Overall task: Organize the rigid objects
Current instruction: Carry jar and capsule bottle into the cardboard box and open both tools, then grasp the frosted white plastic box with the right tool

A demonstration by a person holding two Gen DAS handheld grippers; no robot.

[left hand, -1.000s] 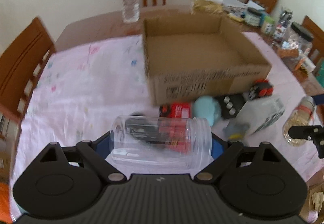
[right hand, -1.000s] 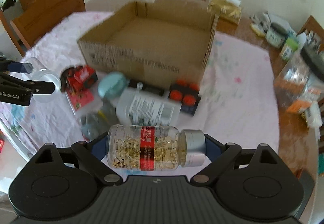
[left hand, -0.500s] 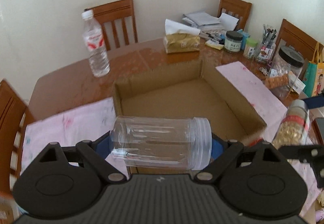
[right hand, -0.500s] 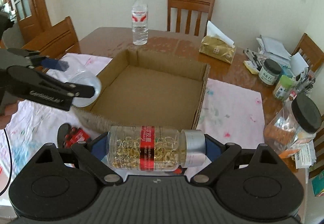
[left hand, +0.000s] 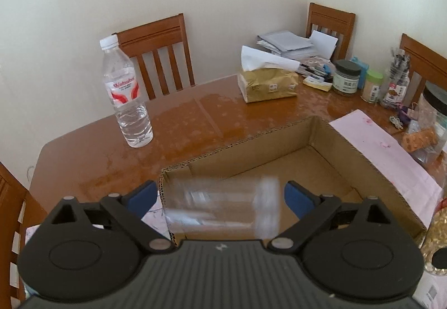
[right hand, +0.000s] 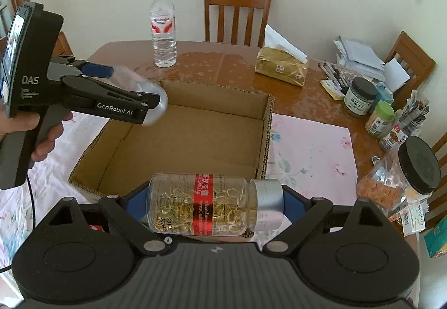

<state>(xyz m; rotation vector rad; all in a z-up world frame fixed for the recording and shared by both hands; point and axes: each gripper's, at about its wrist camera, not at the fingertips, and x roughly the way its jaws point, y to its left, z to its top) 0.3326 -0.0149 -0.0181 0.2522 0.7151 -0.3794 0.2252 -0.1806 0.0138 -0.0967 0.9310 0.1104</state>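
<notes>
The clear jar [left hand: 222, 204] lies sideways between the fingers of the left gripper [left hand: 220, 198], blurred, above the near left corner of the cardboard box [left hand: 360, 158]. That gripper's jaws have just been opening with the jar between them; a gap shows at each blue pad [left hand: 296, 198], so the pads no longer press on the jar's ends. From the right wrist view the same jar [right hand: 148, 98] shows as a pale smear at the left gripper's [right hand: 131, 91] tips, over the box's [right hand: 264, 136] left wall, with a hand [right hand: 42, 136] around the gripper's handle.

The capsule bottle [right hand: 212, 204], clear with a red label and a silver cap on its right end, lies sideways in the right gripper [right hand: 215, 205]. The jaws are clamped on it end to end, one pad on its base and one on its cap. It hangs over the box's near wall.

The box is open-topped and sits on a wooden table [left hand: 195, 124], partly on a pink floral cloth [right hand: 310, 147]. Beyond the box stand a water bottle [left hand: 125, 94] to the far left and a gold tissue pack [left hand: 268, 83] to the far right. At the table's right edge are small jars [right hand: 360, 96], pens, papers and a big black-lidded jar [right hand: 413, 169]. Wooden chairs [right hand: 237, 10] stand around the table.
</notes>
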